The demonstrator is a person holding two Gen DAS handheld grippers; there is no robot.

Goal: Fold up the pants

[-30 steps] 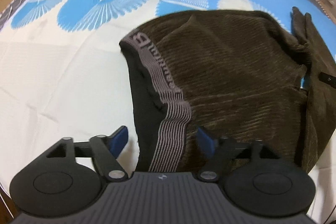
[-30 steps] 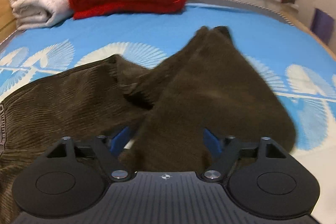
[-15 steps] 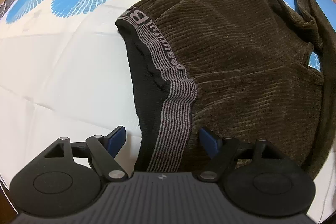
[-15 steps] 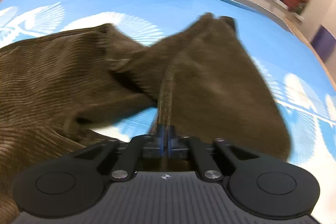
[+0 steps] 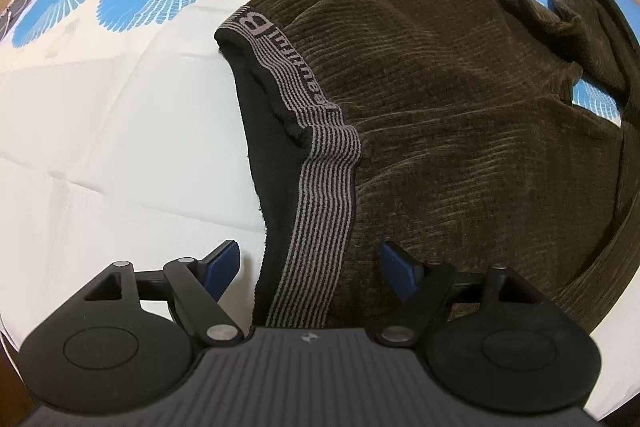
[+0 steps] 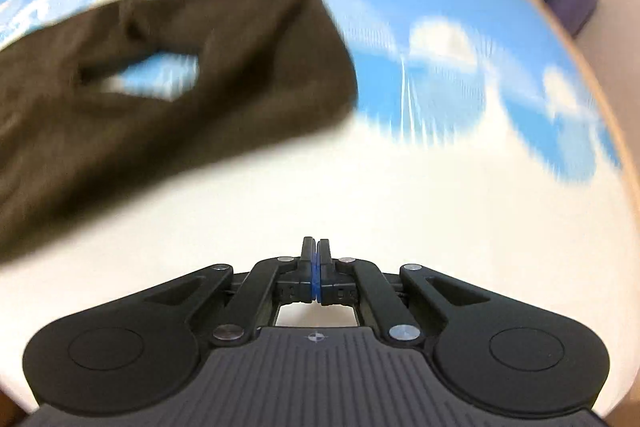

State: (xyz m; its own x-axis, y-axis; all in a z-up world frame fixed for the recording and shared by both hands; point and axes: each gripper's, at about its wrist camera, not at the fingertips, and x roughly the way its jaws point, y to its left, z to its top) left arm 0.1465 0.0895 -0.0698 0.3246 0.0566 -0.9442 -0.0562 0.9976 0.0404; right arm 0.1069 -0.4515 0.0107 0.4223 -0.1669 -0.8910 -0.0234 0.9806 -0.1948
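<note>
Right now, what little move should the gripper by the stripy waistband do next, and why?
Probably close the left gripper on the grey-striped waistband of the brown corduroy pants. Its blue fingers stand open either side of the band, while the right gripper is shut on nothing, away from the cloth.

Brown corduroy pants (image 5: pixel 460 115) on the bedsheet (image 5: pixel 100 131) — left hand-held gripper (image 5: pixel 310 263) spread astride the waistband (image 5: pixel 320 195), seemingly untouched.
</note>
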